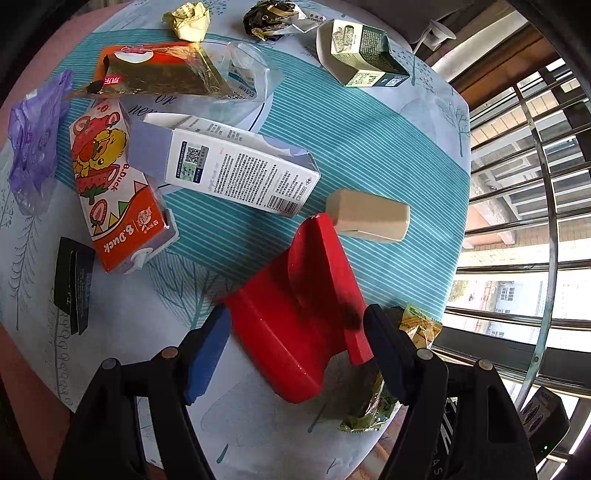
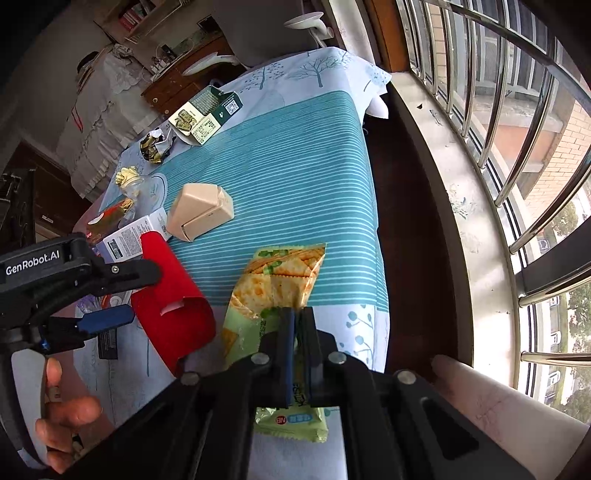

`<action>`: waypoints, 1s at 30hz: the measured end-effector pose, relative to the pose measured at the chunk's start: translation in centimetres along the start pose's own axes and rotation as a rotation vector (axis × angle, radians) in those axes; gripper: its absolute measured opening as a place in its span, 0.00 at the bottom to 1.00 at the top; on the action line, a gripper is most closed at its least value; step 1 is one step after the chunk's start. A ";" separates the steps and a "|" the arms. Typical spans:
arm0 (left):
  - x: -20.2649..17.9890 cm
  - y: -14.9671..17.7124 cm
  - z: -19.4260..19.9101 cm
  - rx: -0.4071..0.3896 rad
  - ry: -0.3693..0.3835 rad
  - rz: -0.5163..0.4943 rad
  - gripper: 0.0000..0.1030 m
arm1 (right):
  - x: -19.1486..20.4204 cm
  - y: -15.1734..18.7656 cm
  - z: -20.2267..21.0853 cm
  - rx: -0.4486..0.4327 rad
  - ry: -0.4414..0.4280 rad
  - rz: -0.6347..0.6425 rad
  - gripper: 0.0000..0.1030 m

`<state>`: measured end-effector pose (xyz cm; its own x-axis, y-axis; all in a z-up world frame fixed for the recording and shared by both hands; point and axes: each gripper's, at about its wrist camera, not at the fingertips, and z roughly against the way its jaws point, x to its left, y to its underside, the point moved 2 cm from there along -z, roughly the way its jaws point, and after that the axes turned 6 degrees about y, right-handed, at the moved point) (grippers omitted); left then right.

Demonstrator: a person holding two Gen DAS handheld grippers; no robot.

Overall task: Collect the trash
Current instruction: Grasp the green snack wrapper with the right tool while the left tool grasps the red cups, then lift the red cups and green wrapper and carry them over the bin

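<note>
- Trash lies scattered across the cloth-covered desk [image 1: 369, 147], with a cracker wrapper [image 2: 280, 280] at centre of the right wrist view.
- Right tongs [image 2: 300, 332] are closed tight on the wrapper's near end, low in the frame.
- Left tongs [image 1: 295, 332] gape wide at the bottom of the left wrist view, straddling a red dustpan [image 1: 295, 314] without gripping it.
- A beige carton [image 1: 369, 219] sits just beyond the dustpan's lip.
- At left of that frame, an orange juice carton [image 1: 118, 192] lies beside a white box [image 1: 236, 166].
- A green-and-white box [image 1: 362, 51] rests at the top of the frame.
- Crumpled foil wrappers [image 1: 188, 18] line the top edge.
</note>
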<state>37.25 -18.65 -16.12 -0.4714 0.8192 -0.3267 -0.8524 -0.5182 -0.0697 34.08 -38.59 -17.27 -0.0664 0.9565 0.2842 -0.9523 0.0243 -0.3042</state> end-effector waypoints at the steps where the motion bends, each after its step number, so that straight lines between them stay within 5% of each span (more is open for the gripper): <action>1: -0.1 -0.1 -0.3 0.000 -0.009 0.009 0.71 | 0.0 0.1 0.0 0.001 -0.004 0.001 0.03; 13: -0.4 -0.5 -3.9 0.074 -0.011 0.052 0.75 | -0.1 0.2 -0.2 0.002 -0.013 0.005 0.03; 15: -0.4 -0.5 -3.7 0.072 -0.014 0.027 0.69 | -0.1 0.2 -0.2 0.002 -0.012 0.003 0.03; 18: -0.4 -0.3 -3.2 0.074 -0.007 -0.031 0.36 | -0.1 0.3 -0.3 0.001 -0.011 -0.006 0.03; 22: -0.5 0.2 -2.4 0.069 0.007 -0.127 0.22 | 0.0 0.4 -0.3 0.001 -0.012 -0.020 0.03; 30: 0.3 2.7 0.5 0.058 0.024 -0.308 0.17 | 1.4 1.5 0.6 0.008 -0.032 -0.021 0.02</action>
<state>34.71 -19.66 -15.95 -0.1837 0.9290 -0.3212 -0.9661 -0.2309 -0.1152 32.39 -37.43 -16.80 -0.0562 0.9459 0.3196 -0.9560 0.0414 -0.2906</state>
